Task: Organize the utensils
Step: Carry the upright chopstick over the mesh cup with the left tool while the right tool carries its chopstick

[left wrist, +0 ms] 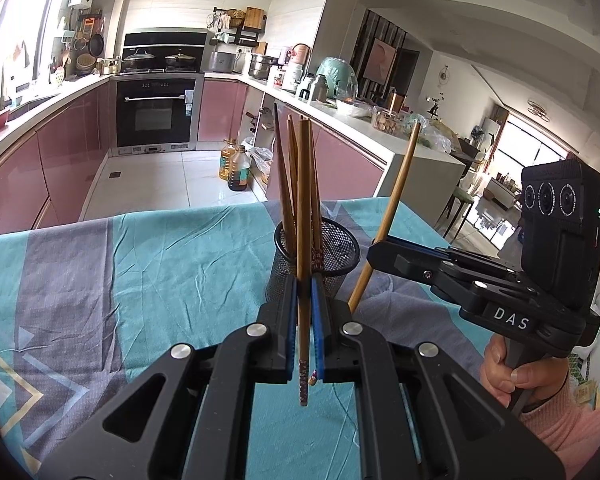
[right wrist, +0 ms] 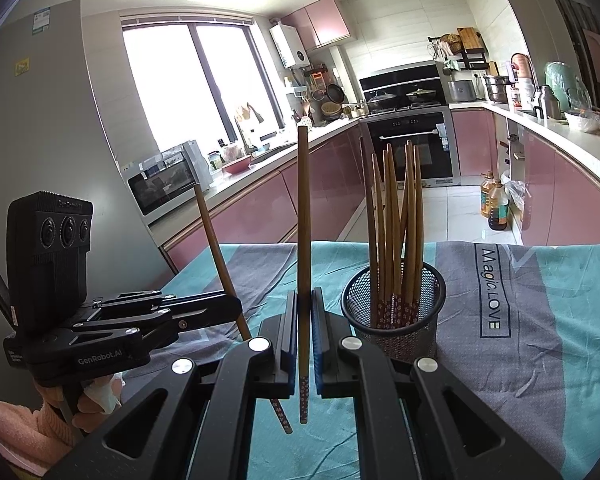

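A black mesh cup (left wrist: 332,252) stands on the teal and grey cloth (left wrist: 160,264) and holds several wooden chopsticks (right wrist: 396,240); it also shows in the right wrist view (right wrist: 396,320). My left gripper (left wrist: 305,320) is shut on one upright chopstick (left wrist: 304,240), just in front of the cup. My right gripper (right wrist: 305,328) is shut on another upright chopstick (right wrist: 304,240), left of the cup. In the left wrist view the right gripper (left wrist: 380,246) holds its chopstick (left wrist: 392,204) tilted. In the right wrist view the left gripper (right wrist: 232,306) holds its chopstick (right wrist: 216,248) tilted.
The cloth-covered table's far edge (right wrist: 380,245) faces a kitchen with pink cabinets (left wrist: 68,152), an oven (left wrist: 154,112) and oil bottles (left wrist: 236,164) on the floor. A crowded counter (left wrist: 364,120) runs along the right.
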Demonstrator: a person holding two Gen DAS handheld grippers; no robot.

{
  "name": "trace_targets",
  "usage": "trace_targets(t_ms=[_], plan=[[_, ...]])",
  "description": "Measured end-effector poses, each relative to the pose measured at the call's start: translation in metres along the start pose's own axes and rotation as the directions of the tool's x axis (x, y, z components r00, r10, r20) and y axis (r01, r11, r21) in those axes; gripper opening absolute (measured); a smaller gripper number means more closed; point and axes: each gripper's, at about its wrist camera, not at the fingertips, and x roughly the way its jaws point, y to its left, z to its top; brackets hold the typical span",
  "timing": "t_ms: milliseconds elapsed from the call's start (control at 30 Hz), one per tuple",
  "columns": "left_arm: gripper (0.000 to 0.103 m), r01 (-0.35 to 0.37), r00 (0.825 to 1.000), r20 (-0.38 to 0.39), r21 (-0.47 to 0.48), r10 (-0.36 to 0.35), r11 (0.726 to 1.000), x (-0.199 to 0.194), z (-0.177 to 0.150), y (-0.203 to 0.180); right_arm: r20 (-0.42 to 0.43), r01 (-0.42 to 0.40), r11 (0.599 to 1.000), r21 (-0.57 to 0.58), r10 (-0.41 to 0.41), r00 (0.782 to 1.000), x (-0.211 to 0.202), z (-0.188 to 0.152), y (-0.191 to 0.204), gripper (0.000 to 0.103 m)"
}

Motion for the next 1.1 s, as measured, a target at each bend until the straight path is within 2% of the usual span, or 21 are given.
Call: trace_targets(t_ms=[1100], plan=[[0.008,-0.007,1.0,0.021,0.027,0.006,1.0,0.001,0.011,-0.004,0.032,0.021,1.0,-0.006,-0.021,0.999,-0.008,0.005,-0.006,0.006]])
